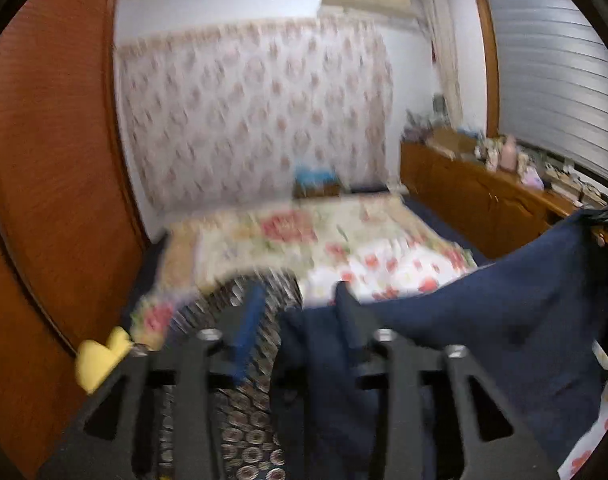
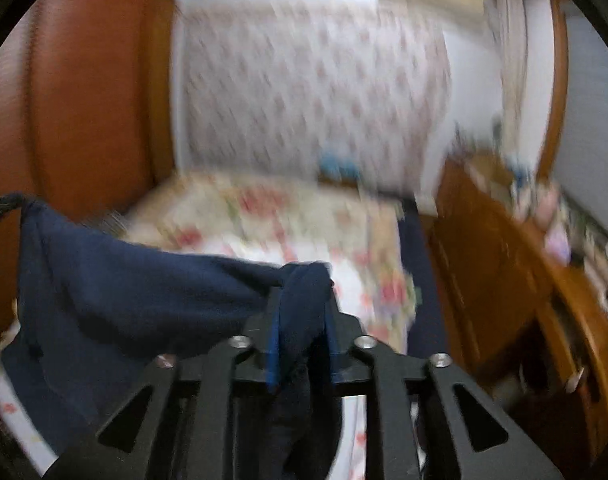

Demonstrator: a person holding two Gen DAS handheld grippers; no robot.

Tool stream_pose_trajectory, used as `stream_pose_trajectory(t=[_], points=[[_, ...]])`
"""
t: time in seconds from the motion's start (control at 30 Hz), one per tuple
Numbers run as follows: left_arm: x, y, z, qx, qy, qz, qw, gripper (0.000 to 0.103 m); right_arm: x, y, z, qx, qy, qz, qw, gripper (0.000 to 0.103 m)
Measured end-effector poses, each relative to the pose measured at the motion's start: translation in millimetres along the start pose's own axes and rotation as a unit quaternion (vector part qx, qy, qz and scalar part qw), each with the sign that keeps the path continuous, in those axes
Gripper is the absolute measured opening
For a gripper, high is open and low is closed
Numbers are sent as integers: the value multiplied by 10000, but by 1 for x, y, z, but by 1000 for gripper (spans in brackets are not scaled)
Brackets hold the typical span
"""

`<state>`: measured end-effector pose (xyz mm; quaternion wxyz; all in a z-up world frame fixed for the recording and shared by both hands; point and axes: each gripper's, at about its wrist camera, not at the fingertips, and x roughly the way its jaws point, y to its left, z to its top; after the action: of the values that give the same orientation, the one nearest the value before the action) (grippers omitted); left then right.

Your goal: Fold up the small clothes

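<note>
Both grippers have hold of the same navy garment [image 1: 503, 312], stretched between them up off the bed. The right gripper [image 2: 302, 312] is pinched tight on a bunched corner of it. The left gripper [image 1: 300, 320] looks clamped on the other end, though its blue pad sits a bit apart from the cloth, so that's blurry. Just past the left one there's a dark patterned cloth [image 1: 244, 420] and something yellow [image 1: 100, 356]. Farther out is the floral bedspread [image 1: 304, 236], then a wooden dresser [image 1: 471, 192] far right.
</note>
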<state>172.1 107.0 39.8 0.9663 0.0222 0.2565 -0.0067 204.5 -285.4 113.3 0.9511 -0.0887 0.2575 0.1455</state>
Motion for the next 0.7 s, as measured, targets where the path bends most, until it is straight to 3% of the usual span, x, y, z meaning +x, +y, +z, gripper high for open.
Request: stream_pose_trajectory(t=[0.03,0.1,0.17,0.27,0.47,0.7], points=[[9,-1,-9,-14,122,-54,9999,49,25,-2,-5,116,208,-20,9997,26],[15,-7,-23,23,275,-156,9995,71,58,-3,-18,352,441,77,9984,32],[14,-12,-36,23,402,-304,9987,84,72,1,-30,442,532,260,9973,37],[4,-22,-53,133,569,-379,9976,84,73,5,-45,447,604,469,9961,39],[-20,-38,-82,66,714,-632,9954,84,45,-8,-79,507,697,502,9950,41],[-21,-63,-126,119,1157,-877,9893,84,17,-7,-110,268,965,414,9941,41]])
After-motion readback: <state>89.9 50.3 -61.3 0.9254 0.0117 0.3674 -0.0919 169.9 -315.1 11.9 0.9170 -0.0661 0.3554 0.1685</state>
